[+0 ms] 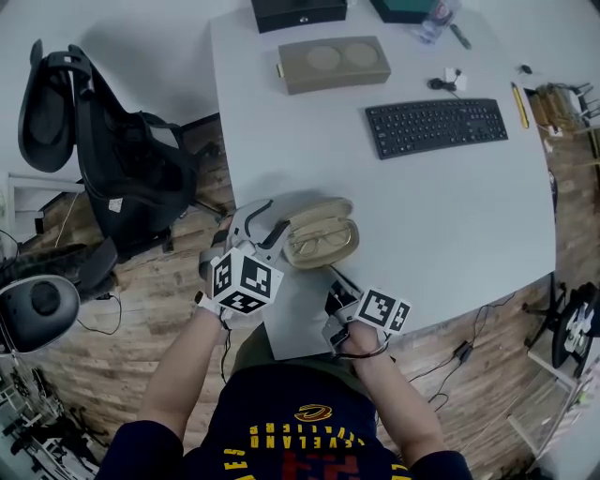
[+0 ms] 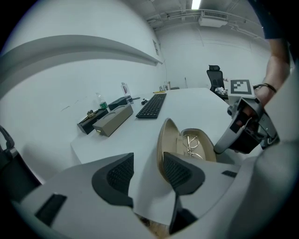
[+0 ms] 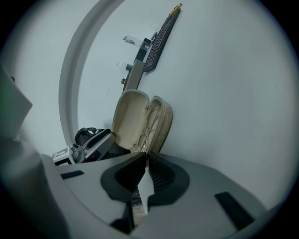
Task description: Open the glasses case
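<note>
The case (image 1: 321, 234) lies open near the front edge of the table (image 1: 450, 216). Its lid is tipped up on the left side and the glasses (image 2: 191, 142) rest in the base.

The left gripper (image 1: 270, 230) is just left of the case, and its jaws are apart with only bare table between them. In the left gripper view, the raised lid stands right ahead of that gripper's right-hand jaw and hides part of the base.

The right gripper (image 1: 336, 298) sits at the table edge just in front of the case. Its jaws are together at the tips and hold nothing. From the right gripper view, the case (image 3: 140, 121) stands straight ahead, with the left gripper (image 3: 91, 144) beyond it at the lid side.

Farther back on the table are a keyboard (image 1: 436, 127), a tan box (image 1: 333, 64) and a black box (image 1: 298, 11) at the far edge, all well apart from the case. A yellow pencil (image 1: 518, 103) lies right of the keyboard. A black chair (image 1: 103, 150) stands on the wooden floor left of the table.
</note>
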The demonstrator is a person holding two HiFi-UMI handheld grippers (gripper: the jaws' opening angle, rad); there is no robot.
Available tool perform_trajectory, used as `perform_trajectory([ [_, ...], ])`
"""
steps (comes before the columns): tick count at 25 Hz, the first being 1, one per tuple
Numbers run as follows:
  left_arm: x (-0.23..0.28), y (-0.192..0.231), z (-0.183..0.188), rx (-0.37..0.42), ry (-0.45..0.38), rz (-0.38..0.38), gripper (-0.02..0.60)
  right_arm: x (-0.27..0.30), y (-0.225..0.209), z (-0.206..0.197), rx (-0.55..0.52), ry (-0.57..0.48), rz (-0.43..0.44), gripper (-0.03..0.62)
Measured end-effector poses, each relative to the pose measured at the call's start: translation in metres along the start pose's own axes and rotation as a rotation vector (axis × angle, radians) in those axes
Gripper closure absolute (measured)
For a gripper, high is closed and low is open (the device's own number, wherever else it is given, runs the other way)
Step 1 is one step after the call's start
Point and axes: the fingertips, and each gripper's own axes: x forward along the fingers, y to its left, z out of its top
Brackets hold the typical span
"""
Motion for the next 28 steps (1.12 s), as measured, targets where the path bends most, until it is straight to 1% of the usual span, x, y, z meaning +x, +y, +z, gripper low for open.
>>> perform_trajectory([
  [8,0.005,0.003,-0.015,-0.032,0.027,-0.001,0.368,-0.008,-0.003,-0.009,-0.002,0.006,-0.001,0.559],
  [18,0.008,0.000,-0.026,-0.040,0.048,-0.014,0.368,-0.014,-0.007,-0.015,-0.005,0.009,-0.008,0.560],
  [28,0.018,0.003,-0.035,-0.065,0.064,-0.026,0.368,-0.014,-0.008,-0.015,-0.010,0.003,-0.006,0.560],
])
